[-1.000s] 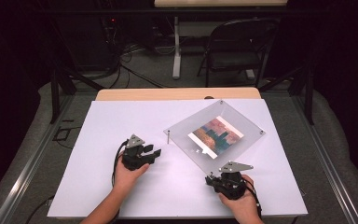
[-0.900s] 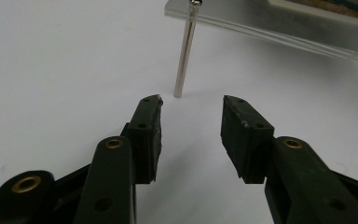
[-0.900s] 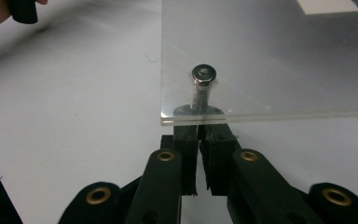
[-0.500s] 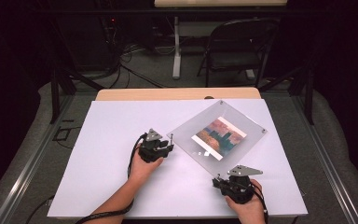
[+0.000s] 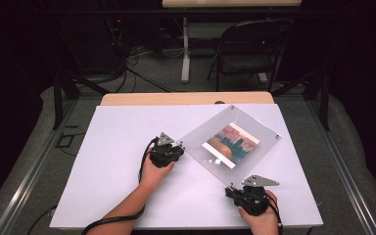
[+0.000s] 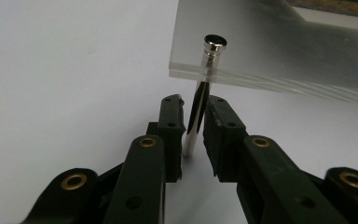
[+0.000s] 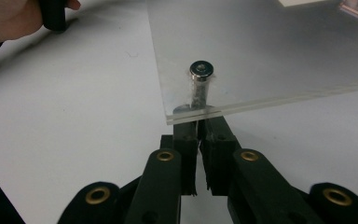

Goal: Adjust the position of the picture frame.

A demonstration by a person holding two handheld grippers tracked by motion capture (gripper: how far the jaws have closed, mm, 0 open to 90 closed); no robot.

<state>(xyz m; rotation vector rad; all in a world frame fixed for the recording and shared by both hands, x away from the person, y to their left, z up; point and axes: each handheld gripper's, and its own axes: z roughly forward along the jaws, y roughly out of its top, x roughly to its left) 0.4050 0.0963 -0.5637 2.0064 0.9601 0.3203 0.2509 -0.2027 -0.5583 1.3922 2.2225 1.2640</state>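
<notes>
Your left tongs [image 6: 193, 123] have advanced to the acrylic frame [image 5: 254, 127], jaws parted around its corner standoff [image 6: 198, 112]. Right tongs [image 7: 198, 133] are nearly clenched beneath the near corner; grasp unconfirmed.

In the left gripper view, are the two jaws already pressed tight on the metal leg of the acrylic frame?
No. The left gripper has its jaws on either side of the metal leg of the acrylic frame, with a gap showing at each side.

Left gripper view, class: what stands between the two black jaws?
In the left gripper view, a shiny metal standoff post of the clear acrylic picture frame stands between the left gripper's jaws, which flank it closely.
</notes>
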